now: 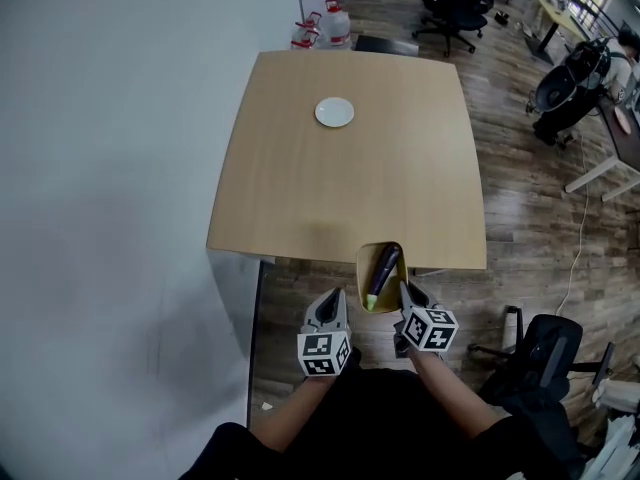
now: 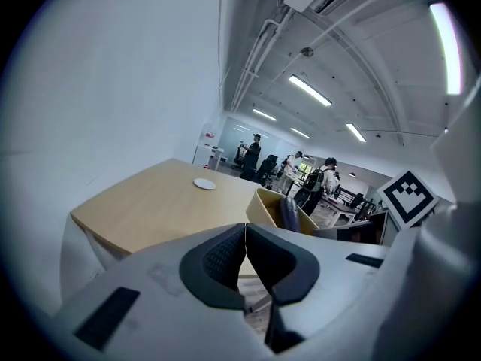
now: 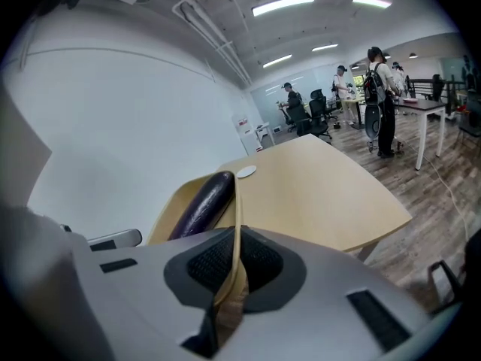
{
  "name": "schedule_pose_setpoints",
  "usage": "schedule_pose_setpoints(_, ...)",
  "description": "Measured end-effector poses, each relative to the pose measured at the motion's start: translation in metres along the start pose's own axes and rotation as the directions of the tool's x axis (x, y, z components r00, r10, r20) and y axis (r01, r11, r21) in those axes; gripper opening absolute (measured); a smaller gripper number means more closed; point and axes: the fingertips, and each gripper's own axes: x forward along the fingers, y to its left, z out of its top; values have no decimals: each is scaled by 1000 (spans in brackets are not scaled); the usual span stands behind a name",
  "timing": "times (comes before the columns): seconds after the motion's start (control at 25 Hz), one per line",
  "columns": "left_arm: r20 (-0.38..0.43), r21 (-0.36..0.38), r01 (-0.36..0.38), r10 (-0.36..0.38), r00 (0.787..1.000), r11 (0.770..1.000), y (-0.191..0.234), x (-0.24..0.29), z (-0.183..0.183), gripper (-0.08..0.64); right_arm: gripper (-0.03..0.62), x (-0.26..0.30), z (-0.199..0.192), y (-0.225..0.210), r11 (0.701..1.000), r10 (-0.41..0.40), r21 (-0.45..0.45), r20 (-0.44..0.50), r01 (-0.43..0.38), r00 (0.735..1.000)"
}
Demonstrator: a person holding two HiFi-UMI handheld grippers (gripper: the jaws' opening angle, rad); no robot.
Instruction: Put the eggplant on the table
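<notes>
the glossy dark-purple eggplant point(image 1: 383, 271) lies in a thin tan bowl point(image 1: 364, 260) pinched at its rim by the right tongs point(image 1: 406, 290), by the near edge of the wooden tabletop point(image 1: 350, 178). the left tongs point(image 1: 335, 298) are pressed together, empty. the eggplant is likely light, firm and slick, so grip it mid-body.

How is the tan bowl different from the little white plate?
The deep tan bowl holds a dark purple eggplant; the small round white plate is flat and empty. The bowl is pinched by its rim in the right claw; the plate lies on the light wooden table. Both are dishes.
</notes>
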Motion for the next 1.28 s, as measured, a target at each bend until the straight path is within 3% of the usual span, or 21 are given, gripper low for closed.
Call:
schedule_pose_setpoints(0.4, 7, 41, 58, -58, 998, 997, 48, 23, 28, 15, 74, 53, 26, 27, 1000, -9, -15, 36, 10, 999)
schedule_pose_setpoints(0.68, 26, -9, 32, -32, 999, 999, 56, 34, 37, 15, 74, 84, 49, 35, 1000, -3, -26, 43, 4, 999)
schedule_pose_setpoints(0.8, 36, 38, 20, -21, 999, 999, 59, 48, 46, 15, 74, 105, 57, 34, 1000, 14, -17, 29, -14, 999)
schedule_pose_setpoints(0.92, 56, 79, 0, -5, 998, 997, 71, 65, 65, 15, 74, 130, 68, 38, 999, 45, 1, 13, -45, 999)
schedule_pose_setpoints(1.28, 29, 46, -46, 45, 999, 998, 128, 144, 128, 15, 74, 232, 138, 48, 998, 60, 10, -3, -60, 998)
